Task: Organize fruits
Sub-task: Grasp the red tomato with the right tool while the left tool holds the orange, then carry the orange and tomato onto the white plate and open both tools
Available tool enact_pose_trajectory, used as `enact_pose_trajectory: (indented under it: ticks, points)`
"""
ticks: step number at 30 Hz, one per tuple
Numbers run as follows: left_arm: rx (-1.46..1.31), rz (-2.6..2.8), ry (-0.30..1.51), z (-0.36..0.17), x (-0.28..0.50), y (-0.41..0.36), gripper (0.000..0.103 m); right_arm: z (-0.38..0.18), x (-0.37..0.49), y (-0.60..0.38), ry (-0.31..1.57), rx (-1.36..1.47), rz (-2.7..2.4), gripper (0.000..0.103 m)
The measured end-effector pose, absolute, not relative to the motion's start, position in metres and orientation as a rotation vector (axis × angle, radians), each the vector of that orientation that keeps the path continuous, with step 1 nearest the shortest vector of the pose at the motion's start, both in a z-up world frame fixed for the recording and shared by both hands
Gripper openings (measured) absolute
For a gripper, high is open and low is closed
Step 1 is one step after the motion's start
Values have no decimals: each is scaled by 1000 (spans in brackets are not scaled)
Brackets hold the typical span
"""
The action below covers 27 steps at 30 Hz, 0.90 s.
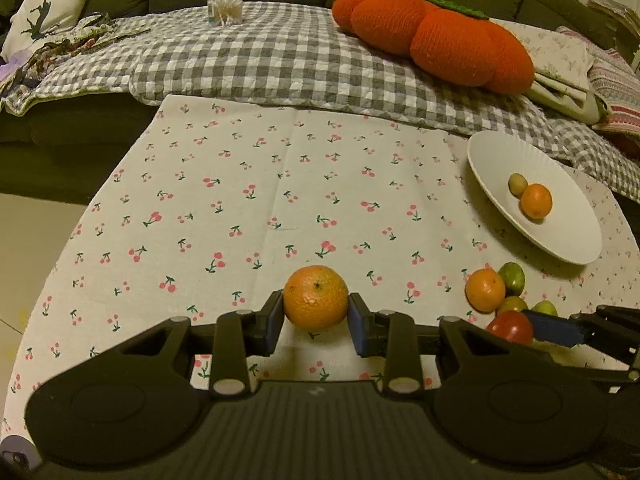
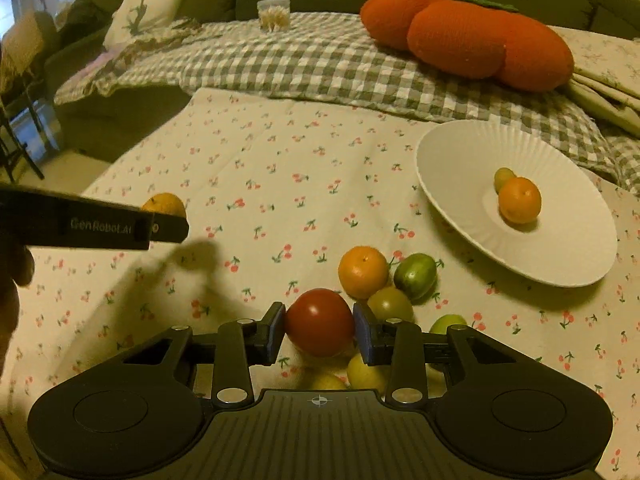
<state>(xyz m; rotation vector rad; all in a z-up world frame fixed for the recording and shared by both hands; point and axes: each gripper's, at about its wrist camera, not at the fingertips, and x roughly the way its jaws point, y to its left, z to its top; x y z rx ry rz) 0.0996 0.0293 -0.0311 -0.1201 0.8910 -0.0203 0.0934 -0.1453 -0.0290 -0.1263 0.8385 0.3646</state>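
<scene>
1. Left gripper: both blue pads are pressed against the sides of an orange, which sits between them just above the cherry-print tablecloth. Firm grasp.
2. Right gripper: pads bear on both flanks of a red tomato. Clenched on the tomato, which sits low over the cloth.
3. Loose fruit pile, right wrist view: a second orange lies at 1 o'clock from the tomato, touching a green-red fruit to its right. An olive-green fruit lies just beside the right pad. A small green fruit sits at 3 o'clock. Yellow fruit lies under the gripper, partly hidden.
4. White plate: at 2 o'clock from the pile, well apart from the left gripper. It holds a plated orange with a small green fruit on the plate touching it behind.
5. Surroundings: a checked blanket at 12 o'clock carries an orange pumpkin-shaped cushion and a clear jar of cotton swabs.
</scene>
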Motion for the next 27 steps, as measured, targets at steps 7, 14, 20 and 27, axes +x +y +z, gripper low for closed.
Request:
enact_pose_trajectory:
  ticks: [7,14,20,27]
  points:
    - [-133,-40,869,-20,99,21,32,-8,95,-161,802,-59,337,35]
    - [-141,-83,836,-6,103,7,32,11,100,-187,765,17,293,35]
    - [-150,-146,810,6,107,-11,32,27,107,-216,732,87,238,35]
    - [-135,-230,761,19,116,-38,32,37,117,-244,720,164,183,35]
